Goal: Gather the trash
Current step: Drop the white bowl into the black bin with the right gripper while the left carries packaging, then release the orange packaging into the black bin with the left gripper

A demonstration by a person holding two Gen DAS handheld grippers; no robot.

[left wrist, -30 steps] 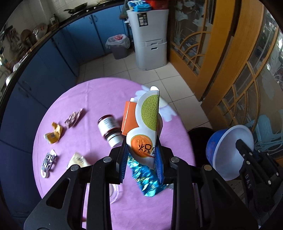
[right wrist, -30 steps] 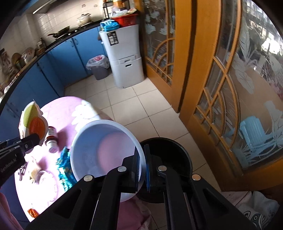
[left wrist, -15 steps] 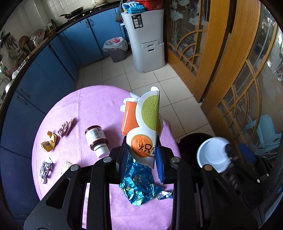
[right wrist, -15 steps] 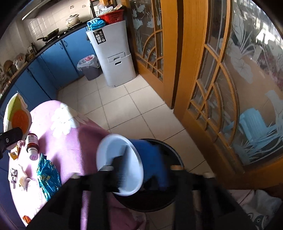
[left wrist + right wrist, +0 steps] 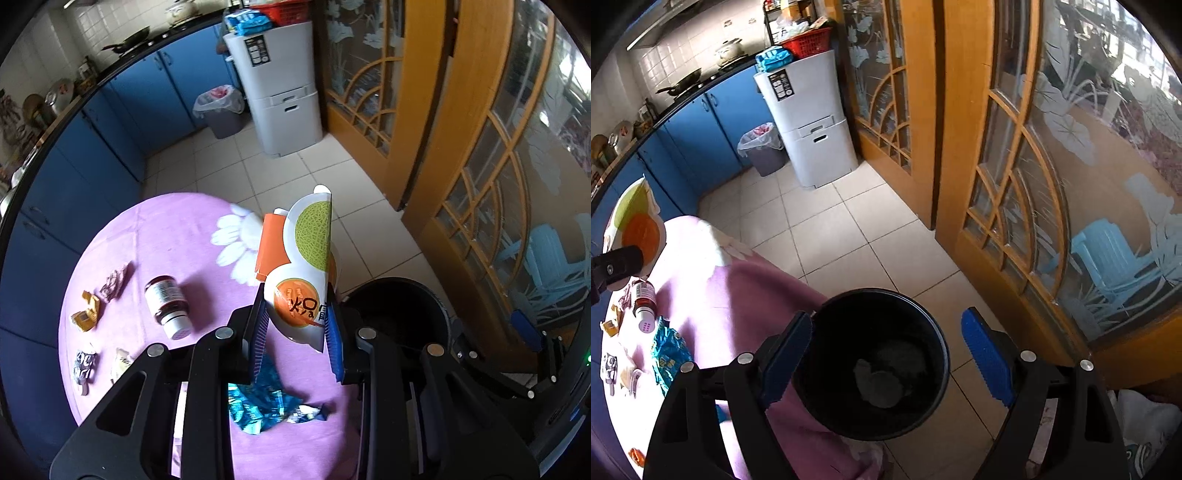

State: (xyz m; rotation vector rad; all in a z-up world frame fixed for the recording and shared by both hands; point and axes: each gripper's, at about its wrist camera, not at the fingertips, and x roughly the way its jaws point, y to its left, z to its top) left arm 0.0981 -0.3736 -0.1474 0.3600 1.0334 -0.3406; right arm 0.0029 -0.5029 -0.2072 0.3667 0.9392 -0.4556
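My left gripper (image 5: 295, 325) is shut on a folded paper carton (image 5: 310, 251) printed with a green melon and an orange disc, held upright above the pink table's (image 5: 166, 229) right edge. In the right wrist view the carton (image 5: 635, 218) shows at far left. My right gripper (image 5: 886, 343) hangs open and empty right over the black bin (image 5: 827, 306) on the floor beside the table. A dim round bowl shape (image 5: 882, 380) lies at the bin's bottom. A blue foil wrapper (image 5: 258, 402), a small jar (image 5: 170, 306) on its side and several crumpled wrappers (image 5: 86, 314) lie on the table.
Wooden glazed doors (image 5: 424, 110) stand close on the right of the black bin (image 5: 399, 291). A white drawer cabinet (image 5: 280, 92) and a grey lined waste bin (image 5: 221, 110) stand at the far wall beside blue kitchen cupboards (image 5: 122, 110). Tiled floor (image 5: 827, 229) lies between.
The right gripper's jaws opened and the blue-and-white bowl it held dropped into the black bin. Both grippers shifted toward the bin, the left one still holding the carton.
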